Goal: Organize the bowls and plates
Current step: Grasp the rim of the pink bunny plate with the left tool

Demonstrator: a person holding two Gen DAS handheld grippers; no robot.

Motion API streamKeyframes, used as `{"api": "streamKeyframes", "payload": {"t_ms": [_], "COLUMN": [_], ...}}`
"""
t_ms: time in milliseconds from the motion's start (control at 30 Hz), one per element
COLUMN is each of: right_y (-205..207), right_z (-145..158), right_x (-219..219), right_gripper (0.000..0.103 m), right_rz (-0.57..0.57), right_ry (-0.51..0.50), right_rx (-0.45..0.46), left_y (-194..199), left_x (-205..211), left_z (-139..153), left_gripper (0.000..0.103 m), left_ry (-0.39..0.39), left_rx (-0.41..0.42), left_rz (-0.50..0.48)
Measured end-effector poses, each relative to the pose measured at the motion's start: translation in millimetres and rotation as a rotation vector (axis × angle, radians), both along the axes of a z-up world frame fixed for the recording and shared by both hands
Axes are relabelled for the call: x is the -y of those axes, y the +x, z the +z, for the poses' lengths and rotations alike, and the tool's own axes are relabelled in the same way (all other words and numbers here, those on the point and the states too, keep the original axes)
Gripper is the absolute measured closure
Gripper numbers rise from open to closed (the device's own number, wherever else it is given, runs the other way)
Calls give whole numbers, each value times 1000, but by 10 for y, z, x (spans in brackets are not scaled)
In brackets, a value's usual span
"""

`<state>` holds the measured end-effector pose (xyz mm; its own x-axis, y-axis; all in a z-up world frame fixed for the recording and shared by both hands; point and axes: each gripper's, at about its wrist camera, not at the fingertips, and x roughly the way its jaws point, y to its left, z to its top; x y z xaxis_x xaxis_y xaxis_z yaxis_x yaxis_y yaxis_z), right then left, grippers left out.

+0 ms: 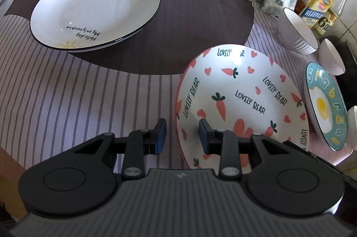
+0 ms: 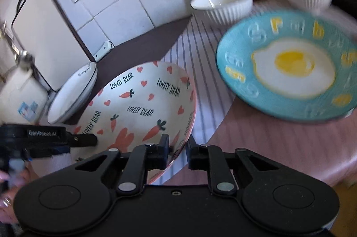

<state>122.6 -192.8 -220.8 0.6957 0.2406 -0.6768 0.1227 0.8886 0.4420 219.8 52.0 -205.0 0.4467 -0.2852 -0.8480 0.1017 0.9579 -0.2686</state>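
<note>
While both tongs [image 1: 182, 135] [image 2: 177, 153] clamp its rim, the carrot plate [image 1: 234, 103] holds nothing.

The carrot plate [image 1: 241, 100] is white with coral hearts, orange carrots and dark "LOVELY BEAR" lettering. At its ten o'clock the black-rimmed white plates [image 1: 93, 11] (a yellow sun on the near edge) lie on a dark brown mat [image 1: 200, 20]. At three o'clock, the turquoise egg plate [image 1: 325, 103]. Tablecloth [image 1: 67, 98]: pale pink, grey stripes.
</note>
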Motion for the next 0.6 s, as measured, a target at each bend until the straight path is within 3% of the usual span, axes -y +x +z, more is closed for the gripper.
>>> {"api": "streamKeyframes", "payload": {"t_ms": [33, 67, 300, 600], "right_y": [7, 10, 52, 50], "right_z": [8, 15, 67, 228], "right_x": [-20, -35, -55, -86], "right_gripper": [81, 81, 81, 81], "right_rz": [6, 16, 62, 116], "right_ry": [-15, -26, -54, -79], "right_rx": [-2, -4, -29, 19], "left_y": [-1, 0, -16, -20], "left_x": [8, 15, 82, 34], "left_z": [2, 5, 76, 269], "left_gripper": [74, 83, 83, 82], "left_ry": [2, -3, 41, 59], "left_rx": [-3, -8, 15, 59], "left_rz": [-1, -6, -40, -42]}}
